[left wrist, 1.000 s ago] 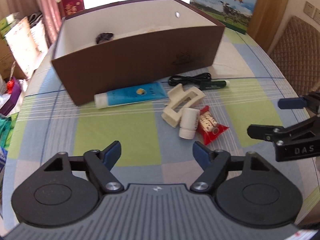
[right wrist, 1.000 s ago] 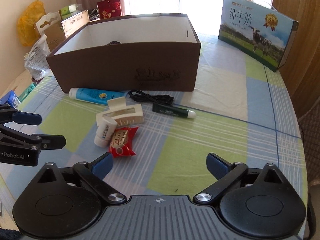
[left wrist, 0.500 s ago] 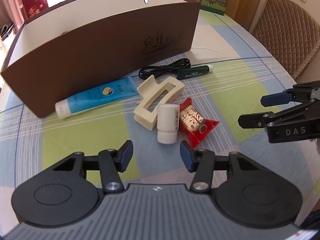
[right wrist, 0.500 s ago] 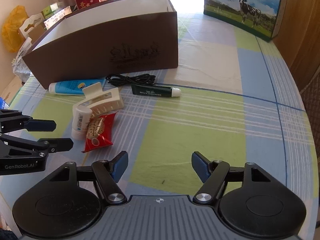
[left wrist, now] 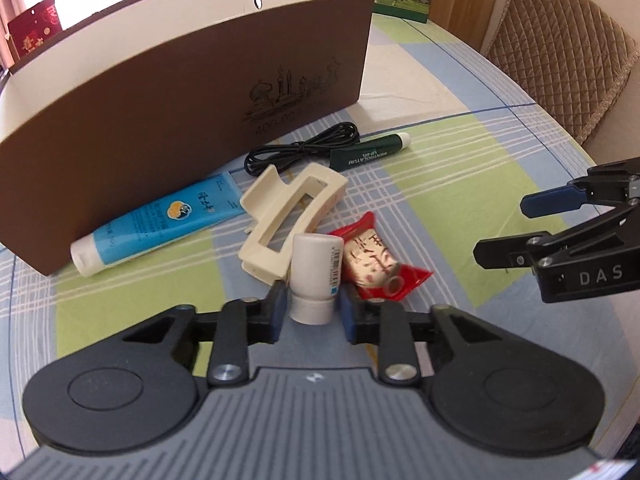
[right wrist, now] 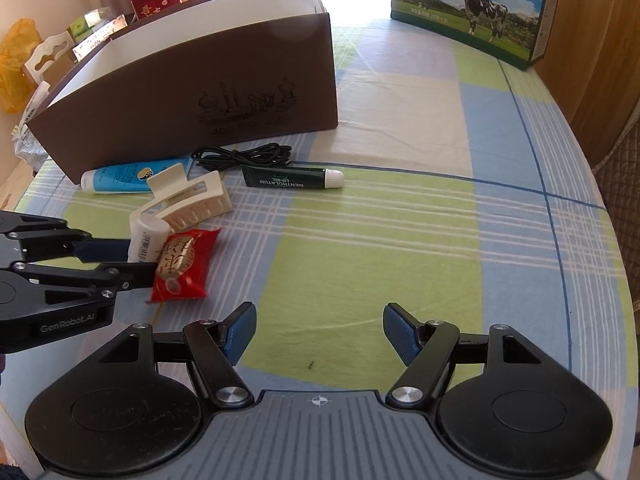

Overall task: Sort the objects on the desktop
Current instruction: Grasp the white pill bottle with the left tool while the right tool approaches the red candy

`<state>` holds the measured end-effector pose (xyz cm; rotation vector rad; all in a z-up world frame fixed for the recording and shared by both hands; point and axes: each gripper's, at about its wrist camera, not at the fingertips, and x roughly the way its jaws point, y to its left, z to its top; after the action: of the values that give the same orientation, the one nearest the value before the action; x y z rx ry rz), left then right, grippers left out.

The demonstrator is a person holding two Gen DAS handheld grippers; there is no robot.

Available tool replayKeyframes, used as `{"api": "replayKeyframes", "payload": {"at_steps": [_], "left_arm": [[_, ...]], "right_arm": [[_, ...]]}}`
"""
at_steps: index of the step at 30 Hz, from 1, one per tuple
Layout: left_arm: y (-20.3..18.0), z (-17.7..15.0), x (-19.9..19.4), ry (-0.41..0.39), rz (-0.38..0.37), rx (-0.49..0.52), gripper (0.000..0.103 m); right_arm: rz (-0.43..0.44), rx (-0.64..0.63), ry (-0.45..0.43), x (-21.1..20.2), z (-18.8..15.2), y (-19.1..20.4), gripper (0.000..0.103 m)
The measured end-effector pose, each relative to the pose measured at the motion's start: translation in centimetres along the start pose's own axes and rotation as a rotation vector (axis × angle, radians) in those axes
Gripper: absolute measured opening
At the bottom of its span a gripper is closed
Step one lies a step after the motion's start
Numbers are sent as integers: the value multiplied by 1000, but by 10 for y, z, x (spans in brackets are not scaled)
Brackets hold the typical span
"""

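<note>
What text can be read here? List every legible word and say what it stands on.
"PURE MILK": milk carton, with Chinese characters above.
"MENTHOLATUM LIP GEL": dark green tube.
"DAS": right gripper.
"GenRobot.AI": left gripper.
"3.6": gold medal on the carton.
Brown box: engraved skyline; the line beneath is too faint to read.
Blue tube, red snack packet, white bottle label: Chinese or tiny print, not legible.

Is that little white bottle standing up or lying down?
Lying down: the white bottle rests on its side on the tablecloth, against the hair clip.
</note>
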<state>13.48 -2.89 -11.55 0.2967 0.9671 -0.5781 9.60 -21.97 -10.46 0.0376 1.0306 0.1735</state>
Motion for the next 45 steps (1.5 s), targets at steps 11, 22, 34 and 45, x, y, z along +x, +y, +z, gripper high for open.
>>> {"api": "replayKeyframes", "payload": {"at_steps": [11, 22, 34, 45], "left_arm": [[31, -23, -23, 71, 53, -90, 22], [71, -39, -43, 93, 109, -201, 21], [68, -35, -38, 44, 90, -172, 52], [78, -26, -17, 65, 98, -180, 23]], "right_arm": [[47, -28, -17, -2, 3, 11, 68], [83, -71, -16, 3, 6, 29, 69], [71, -40, -9, 2, 6, 24, 69], [81, -47, -27, -1, 12, 29, 69]]}}
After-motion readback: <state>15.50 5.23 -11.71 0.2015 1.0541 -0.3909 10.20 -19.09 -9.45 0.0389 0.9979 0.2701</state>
